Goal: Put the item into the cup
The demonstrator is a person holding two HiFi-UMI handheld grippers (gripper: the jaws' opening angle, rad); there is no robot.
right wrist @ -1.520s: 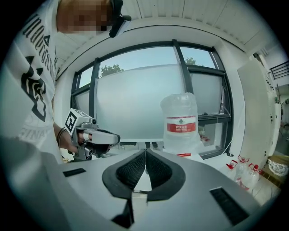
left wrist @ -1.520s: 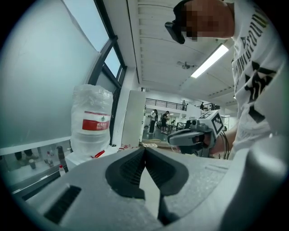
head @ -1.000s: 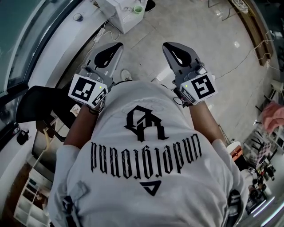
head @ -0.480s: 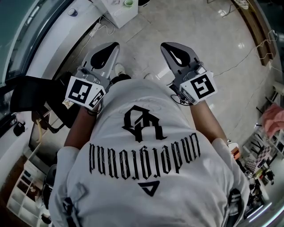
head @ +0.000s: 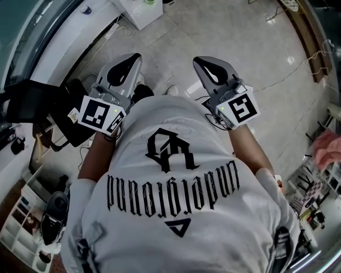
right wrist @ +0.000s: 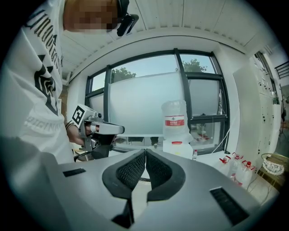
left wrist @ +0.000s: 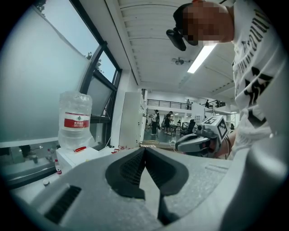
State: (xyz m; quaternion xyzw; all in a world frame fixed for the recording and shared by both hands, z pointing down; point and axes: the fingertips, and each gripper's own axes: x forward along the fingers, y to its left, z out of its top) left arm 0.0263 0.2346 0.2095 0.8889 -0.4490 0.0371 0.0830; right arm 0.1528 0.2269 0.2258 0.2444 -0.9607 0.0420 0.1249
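Observation:
I see no item and no cup clearly; only a sliver of something green [head: 149,1] shows on the white table at the top edge of the head view. Both grippers are held out in front of the person's chest, above the floor. My left gripper [head: 133,56] is shut, its dark pads meeting with nothing between them [left wrist: 144,150]. My right gripper [head: 200,59] is shut and empty too [right wrist: 145,151]. Each gripper view shows the other gripper from the side: the right gripper [left wrist: 198,140] and the left gripper [right wrist: 101,131].
A white table [head: 133,13] stands at the top of the head view, a black chair [head: 32,104] at the left, shelves [head: 21,224] at the lower left. A large water bottle [left wrist: 74,118] [right wrist: 175,121] sits on a white dispenser by the window. Cables lie on the tiled floor [head: 256,48].
The white table and the floor have slid toward the top of the head view and the chair has come further in at the left. Both grippers stay shut in front of the chest.

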